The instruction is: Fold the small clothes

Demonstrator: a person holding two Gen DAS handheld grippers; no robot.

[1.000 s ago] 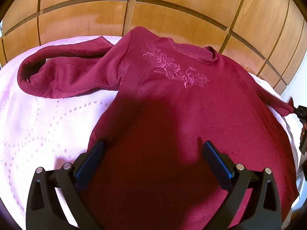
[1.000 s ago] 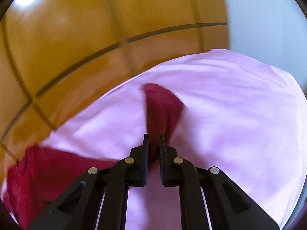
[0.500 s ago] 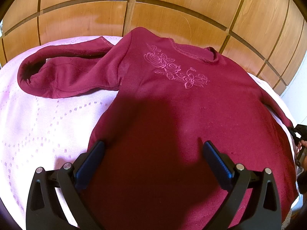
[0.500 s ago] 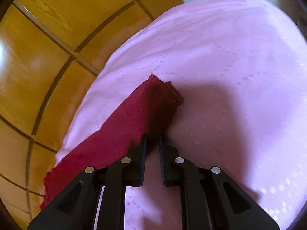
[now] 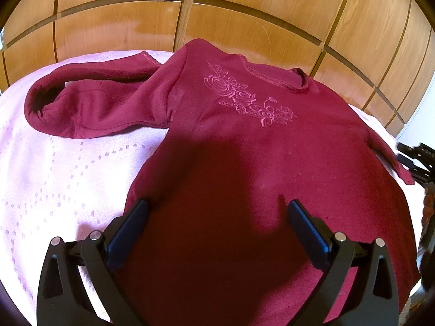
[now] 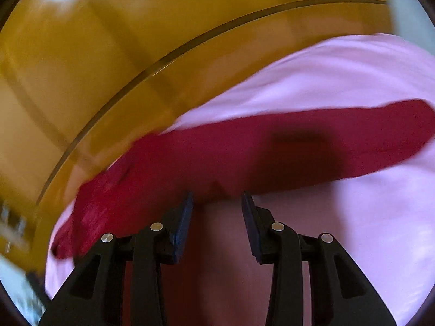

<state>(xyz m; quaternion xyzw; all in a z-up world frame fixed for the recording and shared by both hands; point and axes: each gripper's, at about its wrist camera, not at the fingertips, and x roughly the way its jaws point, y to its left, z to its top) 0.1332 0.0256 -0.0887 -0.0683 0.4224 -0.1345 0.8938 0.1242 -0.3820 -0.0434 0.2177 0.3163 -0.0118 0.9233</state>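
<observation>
A maroon long-sleeved shirt (image 5: pixel 244 163) with a pink rose embroidery lies face up on a pink cloth (image 5: pixel 68 176). Its left sleeve (image 5: pixel 95 106) is bent back on itself. My left gripper (image 5: pixel 217 203) hovers open over the shirt's lower body, nothing pressed between its pads. The right sleeve (image 6: pixel 244 152) stretches across the cloth just ahead of my right gripper (image 6: pixel 217 201). That gripper's jaws are opening; the sleeve's edge lies at the fingertips and no pad presses on it. The right gripper (image 5: pixel 413 160) also shows blurred beside the sleeve's cuff (image 5: pixel 402 174).
A wooden panelled wall (image 5: pixel 244 21) rises right behind the cloth-covered surface. A pale wall strip (image 5: pixel 418 119) shows at the far right. The pink cloth (image 6: pixel 367 231) lies bare to the right of the sleeve and to the left of the shirt's body.
My right gripper was shut on the right sleeve's end and swung round with it; its jaws have now parted and the sleeve lies on the cloth. The left gripper has stayed still.
</observation>
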